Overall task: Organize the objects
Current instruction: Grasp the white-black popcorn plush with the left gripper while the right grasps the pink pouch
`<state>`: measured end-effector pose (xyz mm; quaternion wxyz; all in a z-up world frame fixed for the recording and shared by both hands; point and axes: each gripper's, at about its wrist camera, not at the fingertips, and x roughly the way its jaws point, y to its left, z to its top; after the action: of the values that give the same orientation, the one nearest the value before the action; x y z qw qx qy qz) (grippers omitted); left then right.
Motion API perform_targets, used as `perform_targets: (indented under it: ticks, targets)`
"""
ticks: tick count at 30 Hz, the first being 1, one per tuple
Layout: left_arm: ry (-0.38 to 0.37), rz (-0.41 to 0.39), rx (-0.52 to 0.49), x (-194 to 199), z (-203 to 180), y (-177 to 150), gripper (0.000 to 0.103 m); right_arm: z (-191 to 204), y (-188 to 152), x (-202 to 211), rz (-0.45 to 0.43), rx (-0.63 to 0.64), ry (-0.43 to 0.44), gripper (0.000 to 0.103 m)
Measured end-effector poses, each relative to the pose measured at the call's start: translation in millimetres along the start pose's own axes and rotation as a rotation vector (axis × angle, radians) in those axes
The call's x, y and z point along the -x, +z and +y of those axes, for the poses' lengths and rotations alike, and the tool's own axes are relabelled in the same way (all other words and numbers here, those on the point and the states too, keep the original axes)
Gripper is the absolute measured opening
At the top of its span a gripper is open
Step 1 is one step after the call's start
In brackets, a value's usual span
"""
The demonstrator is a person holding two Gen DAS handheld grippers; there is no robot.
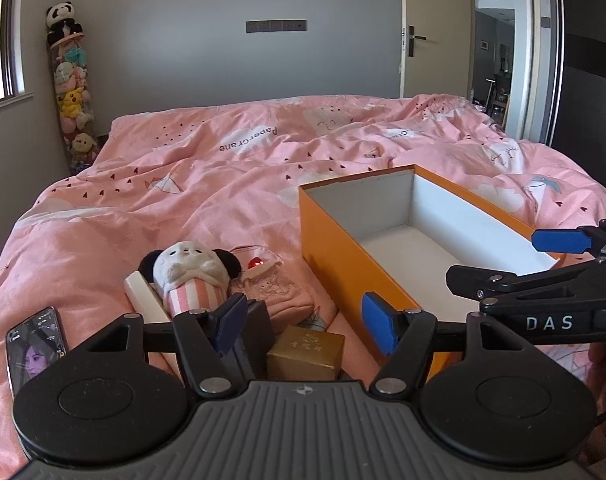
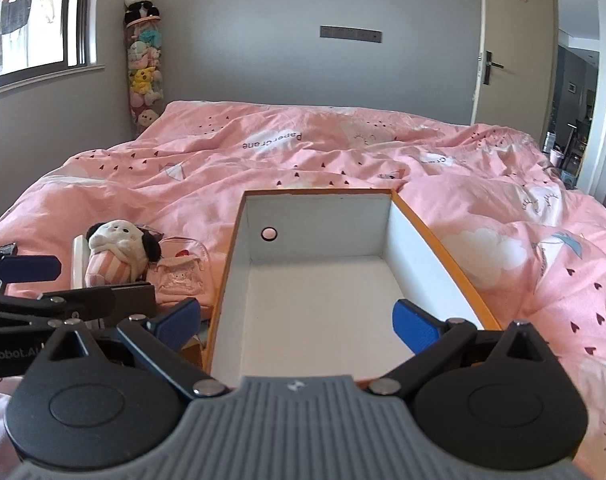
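Note:
An open orange box [image 1: 335, 256] with a white inside lies on the pink bed; it also shows in the right wrist view [image 2: 443, 256] and holds nothing. Left of it lie a panda plush [image 1: 191, 276] [image 2: 119, 252], a pink pouch [image 1: 279, 288] [image 2: 181, 276], a gold box [image 1: 307, 352], a dark box [image 1: 259, 328] and a white bar [image 1: 143, 300]. My left gripper [image 1: 307, 324] is open above the gold and dark boxes, empty. My right gripper [image 2: 299, 324] is open above the near end of the orange box, empty.
A phone [image 1: 37, 344] lies on the bed at the near left. The pink quilt [image 1: 223, 184] stretches far behind the objects. A tall tube of plush toys [image 1: 73, 92] stands in the far left corner. An open door [image 1: 435, 32] is at the far right.

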<state>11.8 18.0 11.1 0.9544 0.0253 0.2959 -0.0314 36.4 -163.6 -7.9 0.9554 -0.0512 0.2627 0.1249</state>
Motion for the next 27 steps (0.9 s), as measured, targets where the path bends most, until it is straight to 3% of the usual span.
perform_targets:
  ticks: [3, 8, 10, 15, 20, 27]
  targets:
    - [0.002, 0.029, 0.043, -8.6, 17.0, 5.8, 0.074, 11.4, 14.9, -12.9, 0.004, 0.048, 0.050, 0.097]
    - [0.007, 0.082, 0.159, -29.1, 55.8, 20.3, 0.063, 31.8, 42.4, -46.6, 0.054, 0.101, 0.175, 0.071]
    - [0.003, 0.106, 0.228, -38.3, 76.0, 26.1, 0.062, 39.3, 51.6, -61.8, 0.083, 0.111, 0.225, 0.058]
    - [0.027, 0.189, 0.318, -73.8, 112.4, 35.9, 0.062, 64.9, 69.0, -105.7, 0.178, 0.202, 0.333, 0.039]
    - [0.018, 0.283, 0.331, -109.5, 126.7, 39.9, 0.071, 83.6, 78.8, -147.2, 0.281, 0.326, 0.404, 0.037]
    - [0.020, 0.389, 0.309, -140.8, 130.3, 43.7, 0.076, 96.2, 90.3, -200.4, 0.445, 0.527, 0.496, 0.038]
